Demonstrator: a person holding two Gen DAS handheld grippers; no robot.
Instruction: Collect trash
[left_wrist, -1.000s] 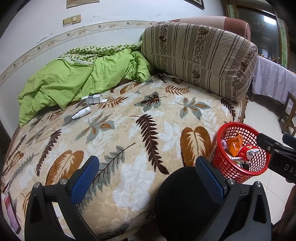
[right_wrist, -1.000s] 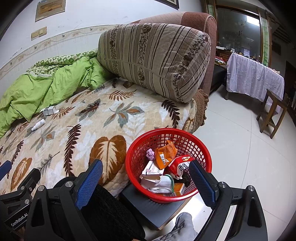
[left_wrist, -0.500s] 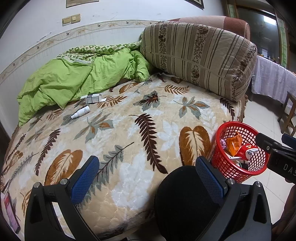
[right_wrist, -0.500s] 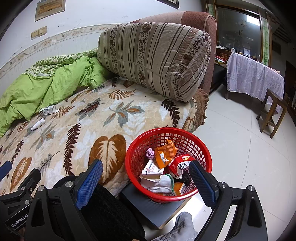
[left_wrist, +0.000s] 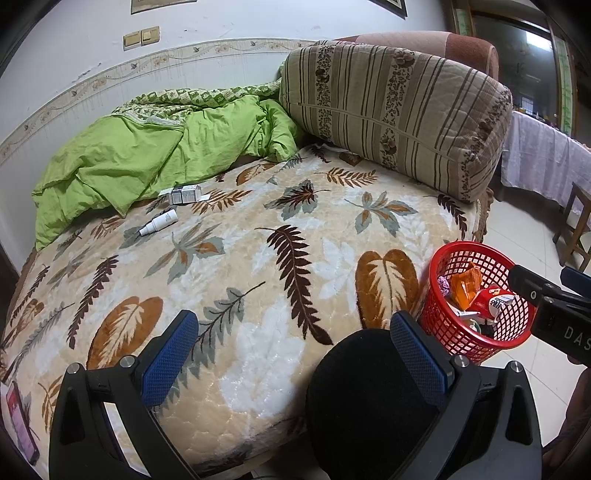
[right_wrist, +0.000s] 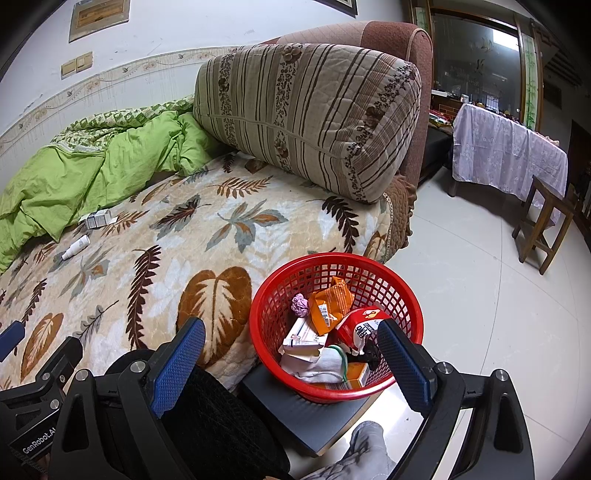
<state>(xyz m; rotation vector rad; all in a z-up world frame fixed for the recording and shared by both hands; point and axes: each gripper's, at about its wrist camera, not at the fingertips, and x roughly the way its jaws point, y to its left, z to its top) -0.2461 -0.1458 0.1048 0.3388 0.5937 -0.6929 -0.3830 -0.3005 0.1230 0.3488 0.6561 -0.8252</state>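
Both jaws gape empty: left gripper (left_wrist: 291, 347) faces the box (left_wrist: 183, 194) and tube (left_wrist: 159, 222) far across the bed (left_wrist: 258, 236), right gripper (right_wrist: 291, 354) over the basket (right_wrist: 415, 314), likely awaiting them

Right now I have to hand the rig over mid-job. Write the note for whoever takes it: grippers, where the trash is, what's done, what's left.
Left gripper: open, empty, held low at the near edge of the bed.
Right gripper: open, empty, above the near side of the red basket.
Basket: on a dark board beside the bed; already holds an orange wrapper, a red packet, a pink wad and white cartons.
Left on the bed: a small white box and a white tube, both near the green quilt.
A phone-like item lies at the bed's left edge; probably not trash.
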